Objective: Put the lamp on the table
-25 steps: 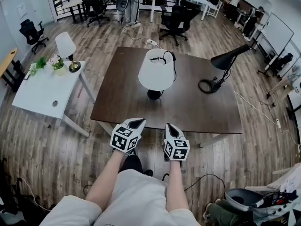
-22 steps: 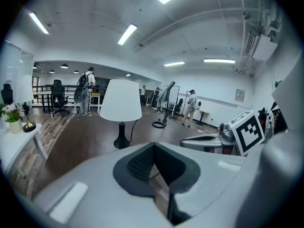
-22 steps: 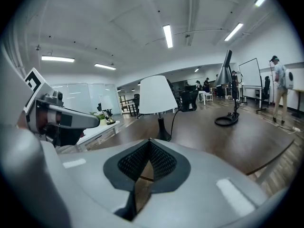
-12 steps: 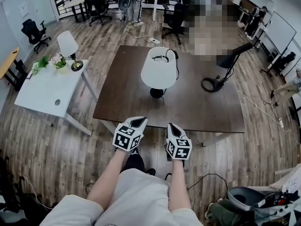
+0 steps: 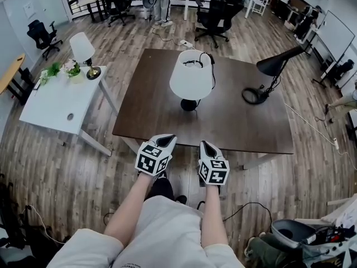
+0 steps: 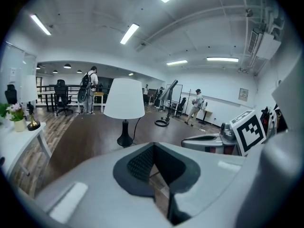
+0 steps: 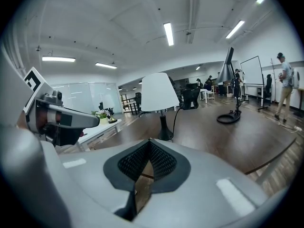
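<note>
A lamp with a white shade (image 5: 191, 78) and a black foot stands upright at the middle of the dark brown table (image 5: 150, 113), its cord running to the far edge. My left gripper (image 5: 167, 139) and right gripper (image 5: 204, 145) hang side by side just in front of the table's near edge, both shut with nothing between the jaws. In the left gripper view the lamp (image 6: 124, 99) stands ahead beyond the shut left gripper (image 6: 152, 147). The right gripper view shows the lamp (image 7: 159, 92) past the right gripper (image 7: 149, 142).
A black desk lamp (image 5: 273, 65) with a round base stands on the table's right side. To the left is a white table (image 5: 50, 105) with a small white lamp (image 5: 82, 45) and flowers. Office chairs (image 5: 220, 10) and people are at the back. A bin is on the floor at lower right.
The head view has drifted a little, so the table sits slightly further right in the picture. Both grippers stay shut side by side. The lamp has not moved on the table.
</note>
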Demonstrator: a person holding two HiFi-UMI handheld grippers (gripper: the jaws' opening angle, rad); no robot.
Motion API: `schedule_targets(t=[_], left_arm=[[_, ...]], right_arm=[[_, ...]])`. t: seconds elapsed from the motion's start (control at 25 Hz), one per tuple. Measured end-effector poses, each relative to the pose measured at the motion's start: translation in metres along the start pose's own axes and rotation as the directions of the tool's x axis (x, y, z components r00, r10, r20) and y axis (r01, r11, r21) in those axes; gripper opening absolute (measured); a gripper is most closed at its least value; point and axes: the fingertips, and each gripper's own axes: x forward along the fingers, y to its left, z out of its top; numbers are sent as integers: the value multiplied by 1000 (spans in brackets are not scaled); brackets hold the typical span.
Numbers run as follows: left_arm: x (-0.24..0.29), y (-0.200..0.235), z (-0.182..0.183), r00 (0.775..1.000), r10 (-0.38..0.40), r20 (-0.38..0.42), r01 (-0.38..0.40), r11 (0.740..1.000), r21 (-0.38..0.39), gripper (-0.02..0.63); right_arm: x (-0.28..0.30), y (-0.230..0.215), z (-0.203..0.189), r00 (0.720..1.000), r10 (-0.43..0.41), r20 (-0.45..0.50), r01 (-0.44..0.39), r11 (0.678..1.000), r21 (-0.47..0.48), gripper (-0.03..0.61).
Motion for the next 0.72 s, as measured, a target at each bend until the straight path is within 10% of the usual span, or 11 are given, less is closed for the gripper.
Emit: schedule_targets(t=[0.72], left_arm=[[5, 4, -8, 1000, -3, -19, 2, 1000, -10, 1]], right_arm=[[8, 0, -5, 1000, -10, -10, 10, 1000, 8, 26]])
